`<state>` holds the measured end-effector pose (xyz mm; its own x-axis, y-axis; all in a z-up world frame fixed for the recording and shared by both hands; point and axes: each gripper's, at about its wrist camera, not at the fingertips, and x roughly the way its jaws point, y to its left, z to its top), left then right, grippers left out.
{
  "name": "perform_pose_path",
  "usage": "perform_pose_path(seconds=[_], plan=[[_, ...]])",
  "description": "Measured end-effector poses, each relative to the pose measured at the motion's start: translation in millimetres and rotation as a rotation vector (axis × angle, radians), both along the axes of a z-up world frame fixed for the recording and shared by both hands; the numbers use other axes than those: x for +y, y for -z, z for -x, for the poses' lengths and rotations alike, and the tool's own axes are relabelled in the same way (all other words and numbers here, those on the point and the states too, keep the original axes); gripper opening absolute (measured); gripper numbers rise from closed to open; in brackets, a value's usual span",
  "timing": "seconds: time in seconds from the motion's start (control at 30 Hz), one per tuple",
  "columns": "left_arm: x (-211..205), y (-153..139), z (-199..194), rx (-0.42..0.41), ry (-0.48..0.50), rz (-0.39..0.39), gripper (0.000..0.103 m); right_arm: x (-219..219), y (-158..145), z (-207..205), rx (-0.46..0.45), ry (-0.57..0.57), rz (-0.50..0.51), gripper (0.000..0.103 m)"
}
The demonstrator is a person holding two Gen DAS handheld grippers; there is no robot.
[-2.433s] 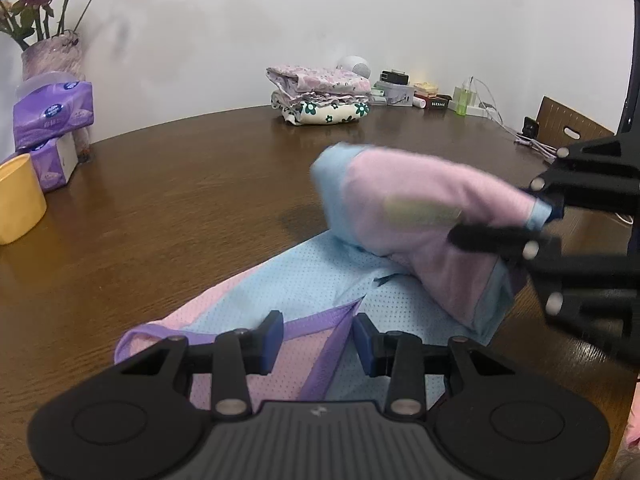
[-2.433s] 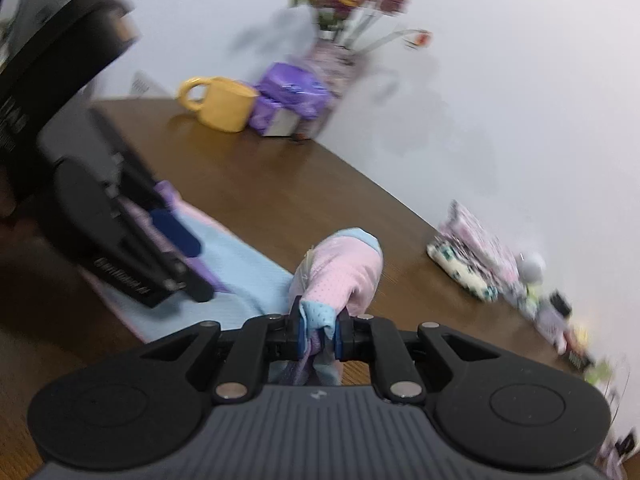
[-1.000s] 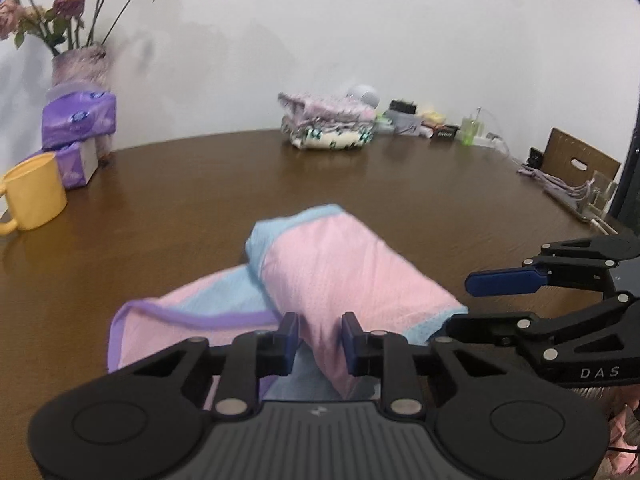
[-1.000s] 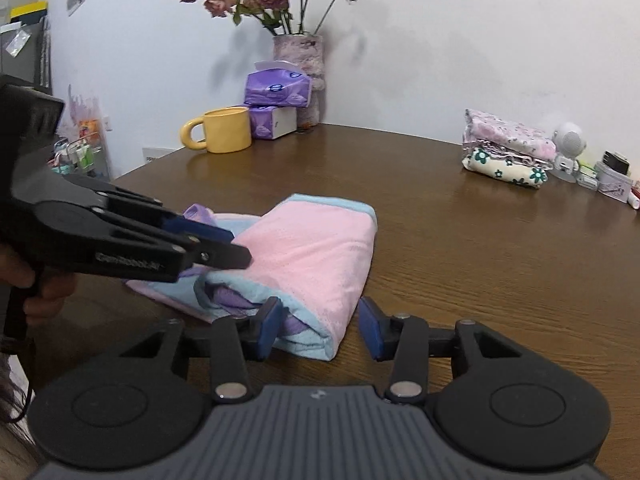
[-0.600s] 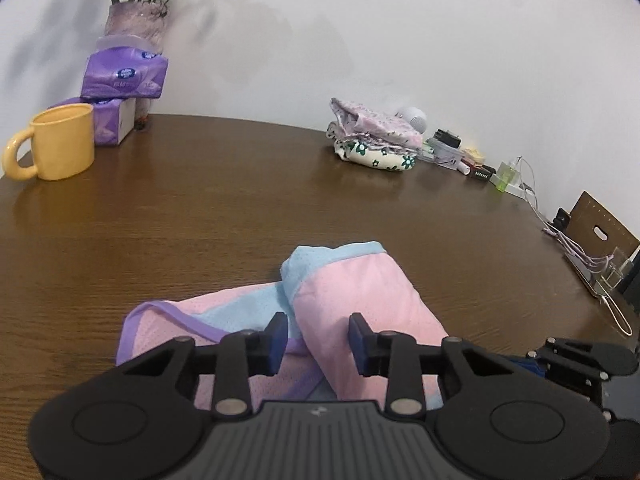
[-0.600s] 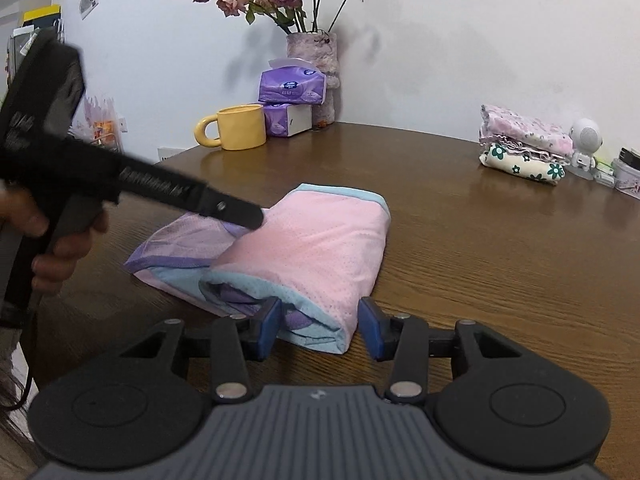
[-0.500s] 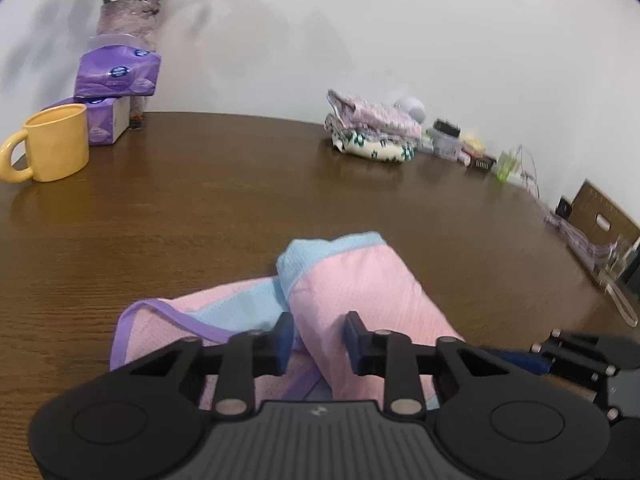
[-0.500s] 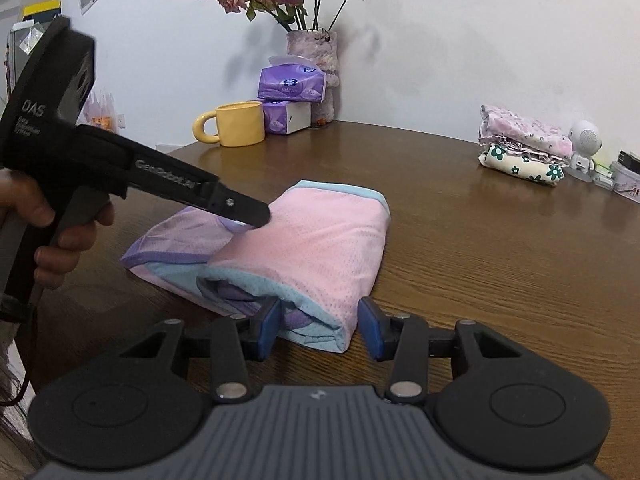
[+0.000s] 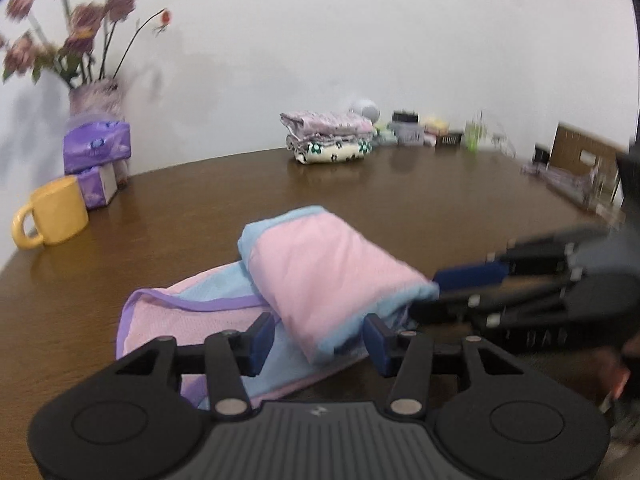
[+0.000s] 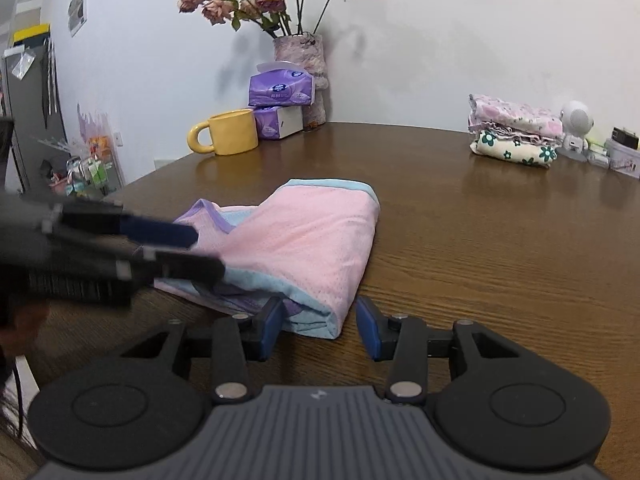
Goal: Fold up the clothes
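Since half a second ago the left claw (image 9: 316,338) has slid sideways and its jaws, then narrow around the fold, are now opening wider. The garment (image 10: 304,240), pink with blue and purple trim, lies folded over itself on the counter (image 10: 500,248) close in front of both claws. Motion blur smears the left claw in the right wrist view and the right claw in the left one, so contact at the fingertips is hard to judge; probably none. Left claw: apart, fold's near corner between the pads, not pinched. Right claw (image 10: 320,320): jaws closing slightly but apart, garment's near edge between them, unclamped. The hand behind each blurred claw is cut off at frame edge.
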<state>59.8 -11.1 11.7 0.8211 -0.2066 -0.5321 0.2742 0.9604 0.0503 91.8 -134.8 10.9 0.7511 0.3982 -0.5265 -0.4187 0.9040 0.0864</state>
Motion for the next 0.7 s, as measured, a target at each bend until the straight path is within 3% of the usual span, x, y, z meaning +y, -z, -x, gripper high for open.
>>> perform_pose_path(seconds=[0.1, 0.37, 0.53, 0.63, 0.7], plan=[[-13, 5, 5, -0.033, 0.001, -0.085, 0.047, 0, 2, -3, -0.007, 0.005, 0.016, 0.036], [-30, 14, 13, -0.058, -0.037, -0.201, 0.023, 4, 3, -3, 0.002, 0.028, -0.009, 0.02], [-28, 16, 9, -0.024, -0.086, -0.159, 0.009, 0, 4, -2, -0.004, 0.064, -0.023, 0.007], [-23, 15, 8, -0.012, -0.097, -0.123, 0.009, -2, 6, -1, -0.007, 0.08, -0.019, 0.005], [-21, 13, 10, -0.009, -0.099, -0.098, 0.015, -4, 7, -1, 0.002, 0.082, -0.034, 0.007]])
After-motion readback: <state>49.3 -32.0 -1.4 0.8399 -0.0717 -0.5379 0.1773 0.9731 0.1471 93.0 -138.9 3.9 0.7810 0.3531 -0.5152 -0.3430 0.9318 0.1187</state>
